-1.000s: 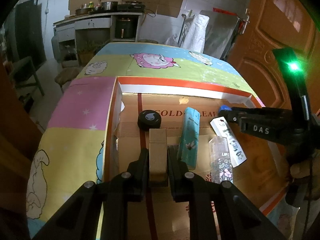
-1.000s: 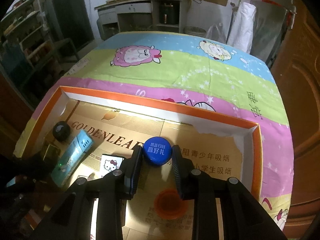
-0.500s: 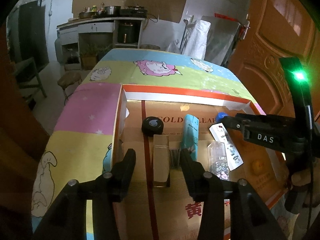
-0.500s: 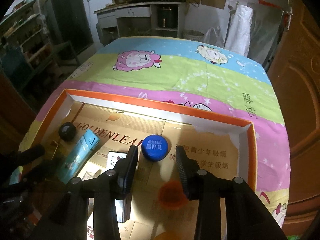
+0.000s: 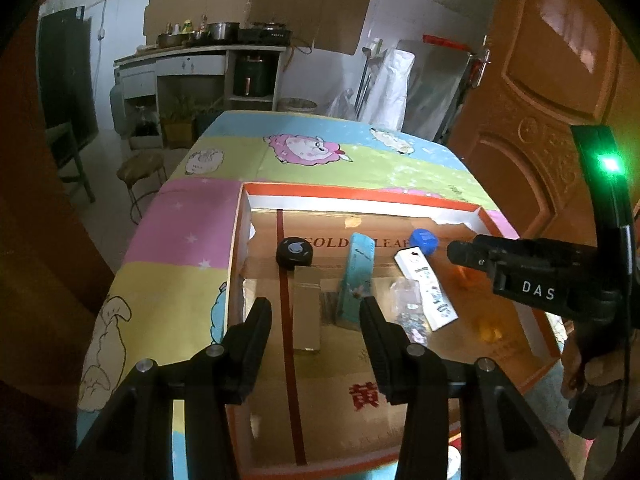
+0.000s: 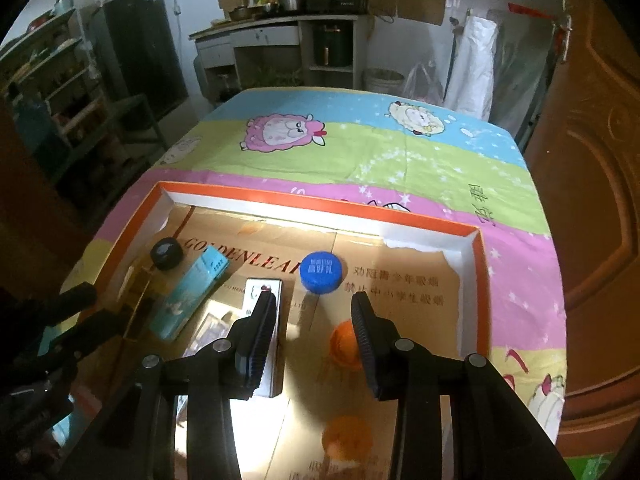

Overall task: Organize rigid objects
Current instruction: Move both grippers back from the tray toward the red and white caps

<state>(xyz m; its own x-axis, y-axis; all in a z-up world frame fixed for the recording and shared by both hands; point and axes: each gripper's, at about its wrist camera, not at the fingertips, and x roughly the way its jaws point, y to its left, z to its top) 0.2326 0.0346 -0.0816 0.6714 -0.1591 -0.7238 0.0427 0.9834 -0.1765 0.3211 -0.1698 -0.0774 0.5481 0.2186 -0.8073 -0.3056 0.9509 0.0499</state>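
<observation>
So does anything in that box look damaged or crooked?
Yes. The box's white inner lining is torn ragged near the far right corner, baring cardboard. The white carton lies slanted, while the teal box lies nearly straight.

A white-tiled wall (image 5: 400,12) at twelve o'clock carries cardboard sheets (image 5: 260,4). Below them a counter (image 5: 192,64) holds pots. A carved orange-brown door (image 5: 552,92) stands at two o'clock, a small stool (image 5: 140,168) at ten. Dark shelving (image 6: 52,92) fills nine o'clock in the right view. The light is dim.
</observation>
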